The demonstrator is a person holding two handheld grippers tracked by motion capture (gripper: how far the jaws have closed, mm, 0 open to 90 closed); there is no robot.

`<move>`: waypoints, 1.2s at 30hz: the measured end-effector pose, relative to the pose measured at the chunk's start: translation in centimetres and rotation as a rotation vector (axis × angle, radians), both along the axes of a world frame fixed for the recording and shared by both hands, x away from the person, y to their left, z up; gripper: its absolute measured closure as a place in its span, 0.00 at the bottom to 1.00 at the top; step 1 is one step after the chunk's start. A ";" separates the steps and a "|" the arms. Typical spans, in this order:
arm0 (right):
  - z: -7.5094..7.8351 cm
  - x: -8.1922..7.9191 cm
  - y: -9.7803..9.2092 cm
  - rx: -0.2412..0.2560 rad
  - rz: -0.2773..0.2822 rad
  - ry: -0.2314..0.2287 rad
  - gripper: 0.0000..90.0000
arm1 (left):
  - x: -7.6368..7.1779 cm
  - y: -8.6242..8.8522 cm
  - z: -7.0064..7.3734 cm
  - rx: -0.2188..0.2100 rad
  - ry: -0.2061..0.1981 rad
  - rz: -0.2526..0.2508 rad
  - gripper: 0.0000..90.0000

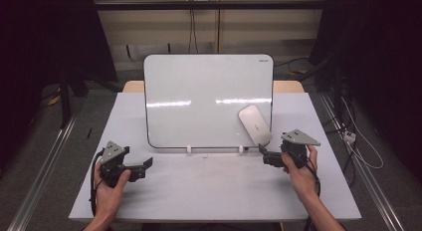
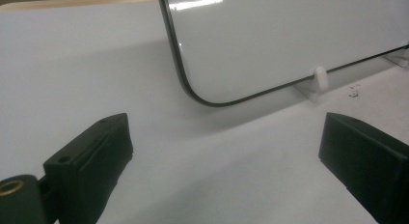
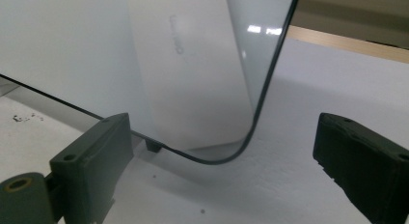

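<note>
Both grippers — left gripper (image 1: pixel 144 167), right gripper (image 1: pixel 263 154) — hand-held, jaws spread.

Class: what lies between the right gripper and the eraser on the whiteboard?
Nothing: the high view shows bare table between the right gripper and eraser.

White board (image 1: pixel 199 99) with black rim, pale grey-white eraser (image 1: pixel 254 123), light grey table (image 1: pixel 214 186) — black tools.

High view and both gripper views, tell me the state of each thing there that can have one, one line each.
Whiteboard: propped up leaning back on two small white feet, surface blank.
Eraser: resting on the whiteboard's lower right part, not held.
Left gripper: open, holding nothing, aimed at the whiteboard's lower left corner.
Right gripper: open, holding nothing, aimed at the lower right corner, close to the eraser.
Table: bare in front of the whiteboard.
</note>
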State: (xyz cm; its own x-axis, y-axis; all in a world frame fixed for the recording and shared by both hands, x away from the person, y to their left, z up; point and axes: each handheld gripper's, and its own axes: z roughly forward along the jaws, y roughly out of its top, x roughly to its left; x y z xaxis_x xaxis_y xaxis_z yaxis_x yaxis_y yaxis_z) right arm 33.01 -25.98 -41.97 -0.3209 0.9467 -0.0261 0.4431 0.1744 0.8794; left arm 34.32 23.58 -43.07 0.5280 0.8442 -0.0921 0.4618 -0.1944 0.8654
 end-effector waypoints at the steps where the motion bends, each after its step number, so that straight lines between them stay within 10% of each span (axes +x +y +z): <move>1: -0.1 -0.1 -0.2 0.005 -0.004 0.000 0.08 | 0.0 0.0 0.0 0.005 0.003 0.000 0.05; 36: -3.2 -4.9 -3.2 0.045 -0.077 0.020 0.08 | -0.2 -0.4 0.0 0.016 -0.002 -0.002 0.05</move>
State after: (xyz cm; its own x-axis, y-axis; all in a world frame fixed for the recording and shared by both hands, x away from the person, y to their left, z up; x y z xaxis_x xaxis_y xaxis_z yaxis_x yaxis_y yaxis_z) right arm 28.15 -29.21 -45.17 -0.2473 0.9687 0.0225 0.4713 0.1000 0.8763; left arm 34.15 23.21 -43.12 0.5299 0.8445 -0.0777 0.4597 -0.2090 0.8632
